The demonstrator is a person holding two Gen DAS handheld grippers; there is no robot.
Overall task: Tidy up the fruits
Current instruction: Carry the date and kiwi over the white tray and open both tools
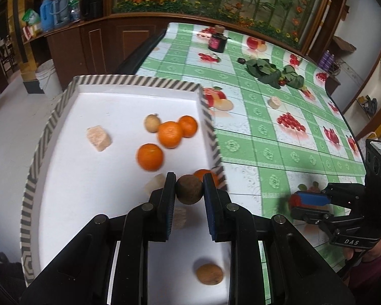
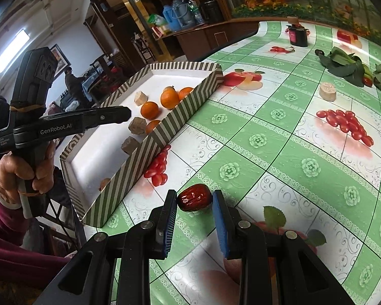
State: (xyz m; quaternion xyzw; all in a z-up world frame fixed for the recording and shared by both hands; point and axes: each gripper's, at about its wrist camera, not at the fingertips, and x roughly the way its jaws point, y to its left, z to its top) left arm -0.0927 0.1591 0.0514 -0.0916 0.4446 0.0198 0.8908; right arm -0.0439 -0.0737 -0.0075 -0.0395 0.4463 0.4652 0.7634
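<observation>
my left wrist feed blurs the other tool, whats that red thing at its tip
observer: a wrinkled red date, seemingly pinched between the right tool pads
operator: lifted or still down
observer: can't tell for sure; its shadow sits right under it on the table, outside the tray
operator: how high is my tool over the tray
observer: seen from the side, the left tool tip hangs clear above the oranges, touching nothing in the tray
</observation>
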